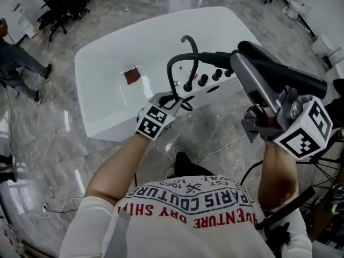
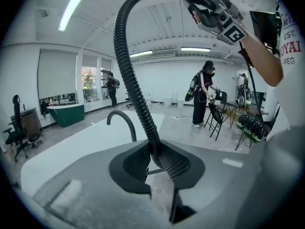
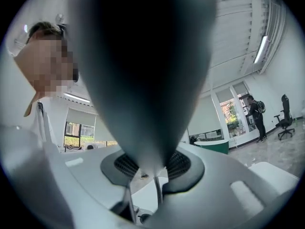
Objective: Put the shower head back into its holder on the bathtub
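Observation:
A white bathtub [image 1: 107, 112] carries a black arched faucet [image 1: 189, 39] and a row of black knobs [image 1: 203, 80] on its near rim. From there a black ribbed hose [image 1: 173, 69] loops up. My left gripper [image 1: 180, 102] is shut on that hose [image 2: 136, 94], which runs between its pads [image 2: 169, 163] and arcs up to the right. The grey and black shower head [image 1: 252, 74] is held above the tub's right end, with my right gripper [image 1: 263, 117] shut on its handle. In the right gripper view the shower head [image 3: 143, 70] fills the space between the jaws.
A brown square [image 1: 132, 76] lies on the tub top. A person [image 1: 16, 63] and office chairs [image 1: 64, 4] are at the far left. A white cable [image 1: 220, 149] runs over the marble floor. Black stands [image 1: 322, 171] crowd the right. A green tub [image 2: 66, 113] and a standing person [image 2: 202, 92] are farther off.

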`<state>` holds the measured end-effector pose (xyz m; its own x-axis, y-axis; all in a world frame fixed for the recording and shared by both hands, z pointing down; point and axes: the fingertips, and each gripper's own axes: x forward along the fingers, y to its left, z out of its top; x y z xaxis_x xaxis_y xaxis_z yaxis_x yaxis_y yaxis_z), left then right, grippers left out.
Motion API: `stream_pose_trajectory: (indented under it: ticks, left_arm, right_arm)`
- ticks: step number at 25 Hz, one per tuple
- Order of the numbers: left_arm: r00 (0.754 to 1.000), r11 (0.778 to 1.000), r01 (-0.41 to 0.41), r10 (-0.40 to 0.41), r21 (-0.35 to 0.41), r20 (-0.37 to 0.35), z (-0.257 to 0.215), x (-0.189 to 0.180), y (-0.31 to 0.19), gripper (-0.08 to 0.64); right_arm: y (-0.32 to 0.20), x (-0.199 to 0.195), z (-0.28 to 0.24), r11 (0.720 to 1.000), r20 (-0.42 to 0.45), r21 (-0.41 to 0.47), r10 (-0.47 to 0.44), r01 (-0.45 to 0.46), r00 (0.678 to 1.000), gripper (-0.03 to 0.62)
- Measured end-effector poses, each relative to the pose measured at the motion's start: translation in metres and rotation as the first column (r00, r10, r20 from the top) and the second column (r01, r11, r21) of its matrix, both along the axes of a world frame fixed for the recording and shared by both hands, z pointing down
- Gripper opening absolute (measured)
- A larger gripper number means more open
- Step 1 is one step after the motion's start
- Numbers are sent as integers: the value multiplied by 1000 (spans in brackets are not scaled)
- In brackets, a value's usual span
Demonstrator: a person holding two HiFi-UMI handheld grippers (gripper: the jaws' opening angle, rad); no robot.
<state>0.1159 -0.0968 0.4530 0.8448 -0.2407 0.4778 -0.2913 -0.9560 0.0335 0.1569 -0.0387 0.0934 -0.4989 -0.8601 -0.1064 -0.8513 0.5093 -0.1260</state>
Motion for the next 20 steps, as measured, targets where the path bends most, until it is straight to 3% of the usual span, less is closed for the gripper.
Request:
stream_pose_trajectory:
  ticks: [7,16,20]
  left_arm:
    - [995,993,91,-94,78,28,-17,-26,-49,63]
    - [984,977,177,-174,122,-38,-63,-16,-119,61]
    - [982,969,188,-187,164,-23,-66,-13,-142,61]
  right_arm:
    - [-15,9,-13,1000,34,29,-9,8,999,127]
    - [-39,41,-36,998,33,35,43,-44,999,127]
    - [-56,52,-26,998,32,21,54,-55,998,127]
